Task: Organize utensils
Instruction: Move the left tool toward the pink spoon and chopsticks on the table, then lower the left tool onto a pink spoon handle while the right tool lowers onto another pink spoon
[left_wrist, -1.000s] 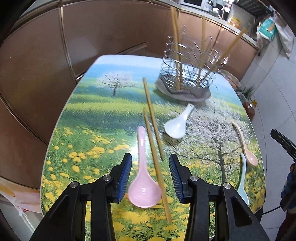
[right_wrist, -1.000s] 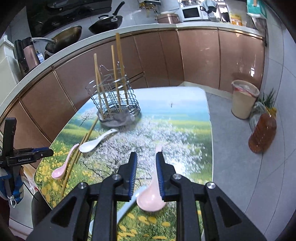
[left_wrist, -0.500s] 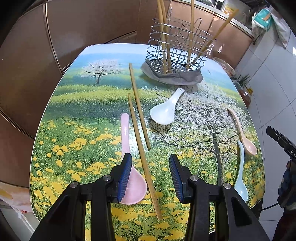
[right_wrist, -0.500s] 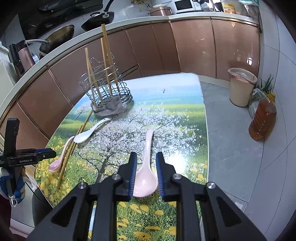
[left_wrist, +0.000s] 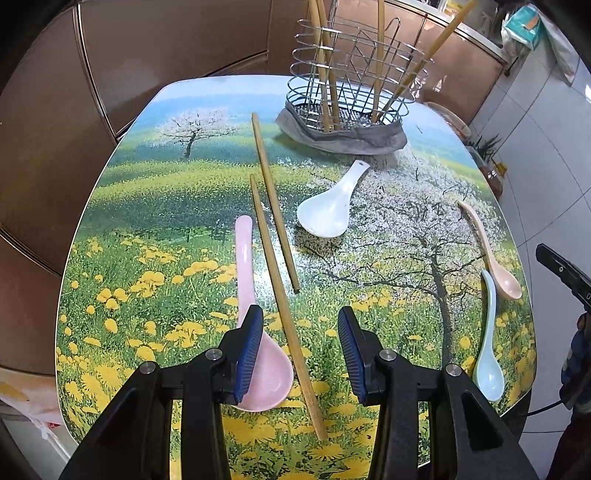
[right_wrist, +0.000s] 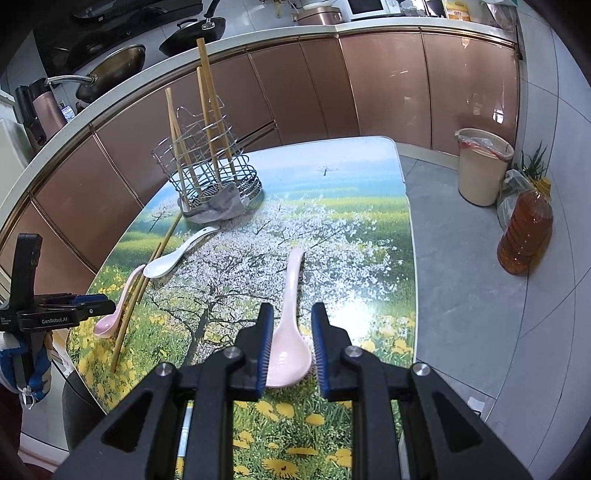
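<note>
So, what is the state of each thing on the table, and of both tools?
Left tool: open, empty.
Right tool: open around peach spoon.
Pink spoon: lying flat.
White spoon: lying flat.
Blue spoon: lying flat.
Two chopsticks: lying loose.
Rack: upright, holding chopsticks.

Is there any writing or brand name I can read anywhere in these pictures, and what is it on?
"GenRobot.AI": white letters on the black body of the left gripper, in the right wrist view.
A smaller white line left of it: too small to read.
Packages on the far counter: print too blurred to read.
</note>
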